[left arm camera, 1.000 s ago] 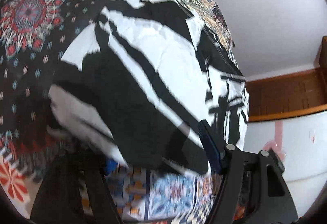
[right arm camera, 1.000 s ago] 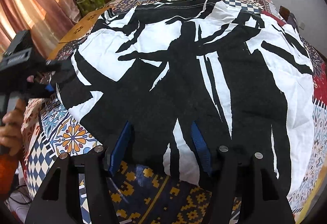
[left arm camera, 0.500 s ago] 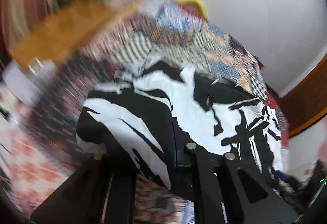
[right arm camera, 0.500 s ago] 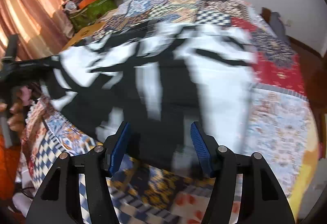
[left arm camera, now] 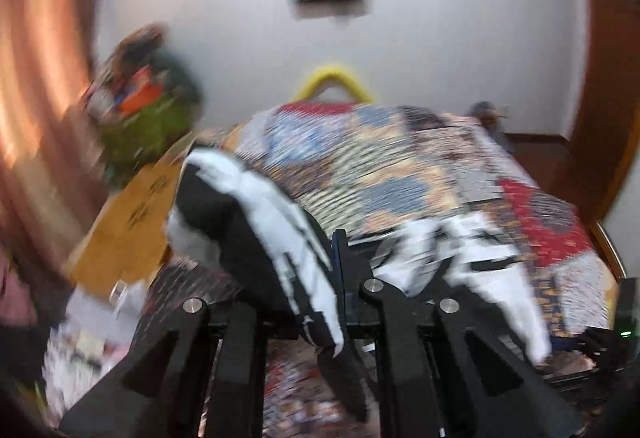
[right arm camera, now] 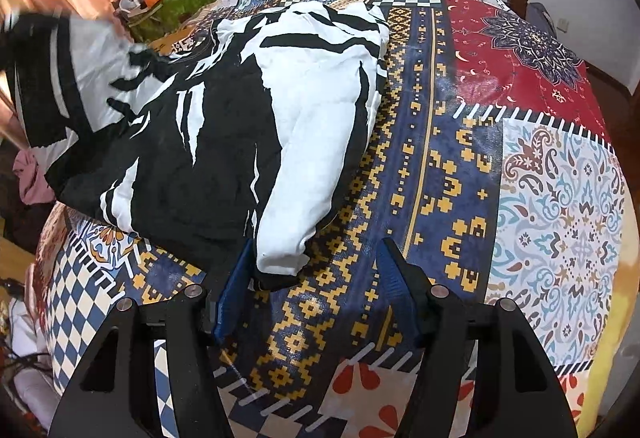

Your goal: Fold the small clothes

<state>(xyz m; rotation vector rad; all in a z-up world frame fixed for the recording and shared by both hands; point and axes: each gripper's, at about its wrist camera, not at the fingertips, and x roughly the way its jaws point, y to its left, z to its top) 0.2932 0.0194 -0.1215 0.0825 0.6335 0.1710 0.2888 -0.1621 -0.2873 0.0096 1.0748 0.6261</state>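
The left claw [left arm camera: 338, 278] is clamped on a raised edge of the black-and-white garment [right arm camera: 224, 142]. The right claw [right arm camera: 316, 278] stands apart, its left finger touching the garment's near corner. The garment lies on the patchwork quilt [right arm camera: 460, 158].

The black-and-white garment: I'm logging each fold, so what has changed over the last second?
The left hand-held gripper closed on the black-and-white garment and lifted its left edge up off the patchwork quilt. The garment's right side now lies folded inward, baring quilt it covered. The right hand-held gripper stayed open at the near hem.
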